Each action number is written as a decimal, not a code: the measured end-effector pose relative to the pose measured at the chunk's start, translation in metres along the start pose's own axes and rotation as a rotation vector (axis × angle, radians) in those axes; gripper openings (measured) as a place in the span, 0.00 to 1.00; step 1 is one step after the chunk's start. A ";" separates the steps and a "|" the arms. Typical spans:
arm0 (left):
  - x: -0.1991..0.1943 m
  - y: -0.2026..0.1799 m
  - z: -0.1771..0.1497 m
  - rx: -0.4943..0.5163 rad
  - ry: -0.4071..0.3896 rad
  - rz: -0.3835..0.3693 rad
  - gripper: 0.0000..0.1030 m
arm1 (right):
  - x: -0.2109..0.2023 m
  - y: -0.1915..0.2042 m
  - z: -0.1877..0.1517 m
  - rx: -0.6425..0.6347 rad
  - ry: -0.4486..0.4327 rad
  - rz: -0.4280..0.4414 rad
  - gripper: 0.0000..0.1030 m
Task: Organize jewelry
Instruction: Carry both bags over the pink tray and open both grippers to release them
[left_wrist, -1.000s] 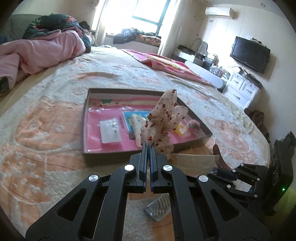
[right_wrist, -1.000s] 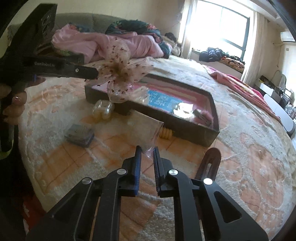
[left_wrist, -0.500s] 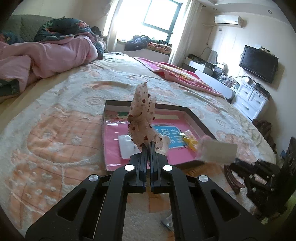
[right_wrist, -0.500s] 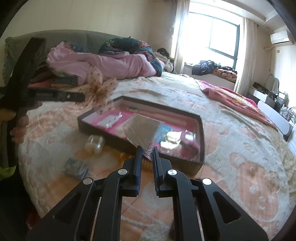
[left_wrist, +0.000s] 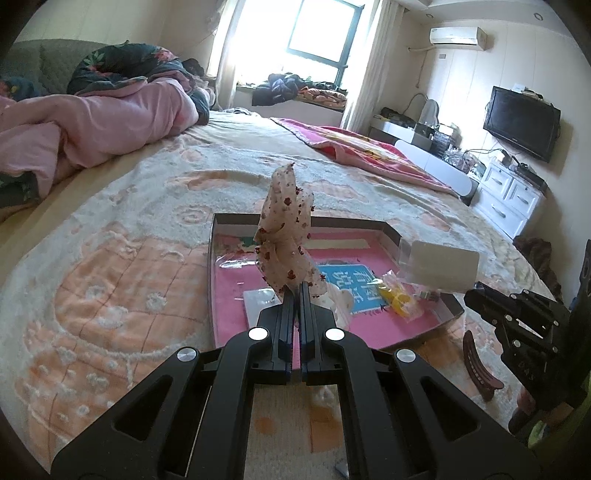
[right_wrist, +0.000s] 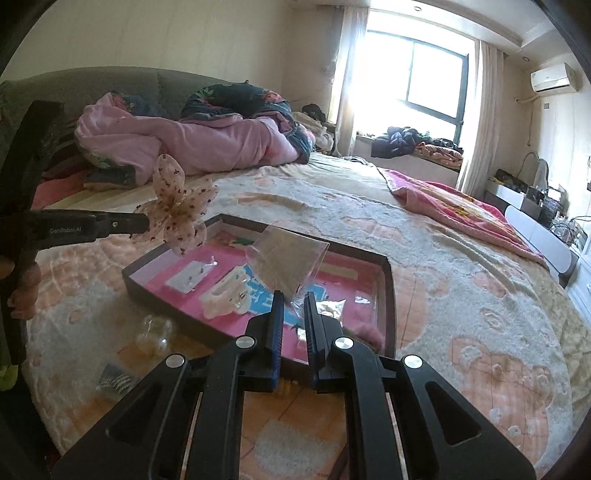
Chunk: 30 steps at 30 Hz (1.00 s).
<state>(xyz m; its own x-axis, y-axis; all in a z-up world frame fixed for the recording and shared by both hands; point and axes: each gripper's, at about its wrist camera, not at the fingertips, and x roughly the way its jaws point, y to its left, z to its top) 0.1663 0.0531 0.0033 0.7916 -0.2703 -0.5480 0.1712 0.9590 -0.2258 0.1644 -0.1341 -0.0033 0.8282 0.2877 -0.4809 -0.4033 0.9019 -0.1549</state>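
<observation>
red-speckled cream bow (left_wrist: 286, 236), pink-lined tray (left_wrist: 229, 295)

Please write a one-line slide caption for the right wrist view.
Right gripper lifts a clear plastic bag over the pink-lined tray; left gripper holds a floral bow.

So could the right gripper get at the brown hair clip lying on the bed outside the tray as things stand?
Probably not yet. The right gripper has its jaws shut on a clear plastic bag, held up over the tray. The brown hair clip lies uncovered on the bed, so the way looks free once the bag is put down.
</observation>
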 end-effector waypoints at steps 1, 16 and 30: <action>0.001 -0.001 0.000 0.003 0.001 0.000 0.00 | 0.003 -0.001 0.001 0.003 0.002 -0.002 0.11; 0.032 -0.007 -0.002 0.046 0.045 -0.019 0.00 | 0.036 -0.015 0.009 0.022 0.040 -0.044 0.11; 0.050 -0.003 -0.010 0.057 0.094 -0.011 0.00 | 0.067 -0.014 0.004 0.026 0.134 -0.061 0.11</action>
<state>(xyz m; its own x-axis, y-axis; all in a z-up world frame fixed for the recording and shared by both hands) 0.1995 0.0362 -0.0316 0.7311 -0.2855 -0.6196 0.2152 0.9584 -0.1876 0.2273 -0.1265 -0.0295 0.7909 0.1876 -0.5825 -0.3418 0.9249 -0.1663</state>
